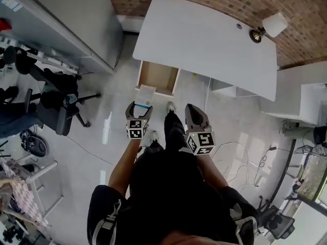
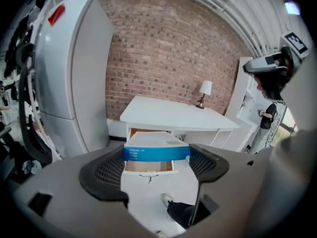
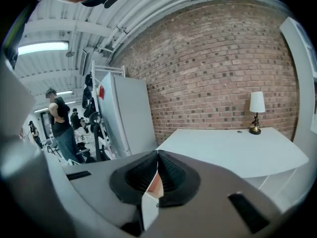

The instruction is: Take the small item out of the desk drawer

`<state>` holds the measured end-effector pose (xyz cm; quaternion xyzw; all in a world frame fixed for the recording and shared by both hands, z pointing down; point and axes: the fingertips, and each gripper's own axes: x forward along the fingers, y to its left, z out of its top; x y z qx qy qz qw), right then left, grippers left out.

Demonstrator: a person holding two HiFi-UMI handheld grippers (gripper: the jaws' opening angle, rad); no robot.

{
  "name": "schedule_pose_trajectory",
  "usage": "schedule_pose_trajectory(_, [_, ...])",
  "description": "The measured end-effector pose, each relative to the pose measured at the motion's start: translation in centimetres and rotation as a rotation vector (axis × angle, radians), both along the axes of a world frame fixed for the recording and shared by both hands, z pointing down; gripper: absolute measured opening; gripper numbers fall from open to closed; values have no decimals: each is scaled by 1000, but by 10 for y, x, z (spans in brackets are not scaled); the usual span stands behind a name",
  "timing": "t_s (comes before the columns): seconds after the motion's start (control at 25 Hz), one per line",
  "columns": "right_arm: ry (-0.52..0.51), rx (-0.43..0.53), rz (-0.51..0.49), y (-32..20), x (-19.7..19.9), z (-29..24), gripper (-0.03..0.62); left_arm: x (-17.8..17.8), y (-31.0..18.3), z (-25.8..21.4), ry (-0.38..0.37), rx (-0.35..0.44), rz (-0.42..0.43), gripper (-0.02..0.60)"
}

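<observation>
A small white box with a blue band (image 2: 156, 151) is clamped between the jaws of my left gripper (image 2: 156, 158), held in the air in front of the desk. From the head view the same box (image 1: 144, 97) sits at the tip of the left gripper (image 1: 139, 109), just below the open drawer (image 1: 158, 77). The drawer is pulled out of the white desk (image 1: 204, 37), and its brown inside shows nothing. My right gripper (image 1: 196, 117) hangs beside my leg; its jaws (image 3: 157, 175) are pressed together, holding nothing.
A table lamp (image 1: 267, 26) stands on the desk's far right corner. A grey cabinet (image 1: 76, 22) stands left of the desk, with an office chair (image 1: 57, 103) on the floor. White shelving (image 1: 301, 101) is at the right. Cables (image 1: 255, 157) lie on the floor. A person (image 3: 60, 128) stands far off.
</observation>
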<state>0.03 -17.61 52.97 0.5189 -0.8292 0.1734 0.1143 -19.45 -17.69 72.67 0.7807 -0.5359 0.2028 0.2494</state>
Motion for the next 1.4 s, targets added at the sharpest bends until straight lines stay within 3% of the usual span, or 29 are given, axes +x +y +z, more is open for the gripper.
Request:
schedule_pose_trajectory(0.28, [-15,80,37,61,-14,-52,26,-27,46,-139,47,261,-39,403])
schedule_pose_trajectory(0.64, [-48,145,42,85,15,-84,26,3,82,-273,123,512,-77,403])
schedule_pose_trajectory(0.84, [-63,160,21,100,34,-92,26,28,110,-307,151,555,-98,397])
schedule_pose_trajectory(1.08, [-73,180,-17,121,54,-93,26,60,131,-300,165,565,-102,394])
schedule_pose_trajectory(1.4, [-84,183,-31,135,66,-94,26,75,146,-308,155,589,-103,393])
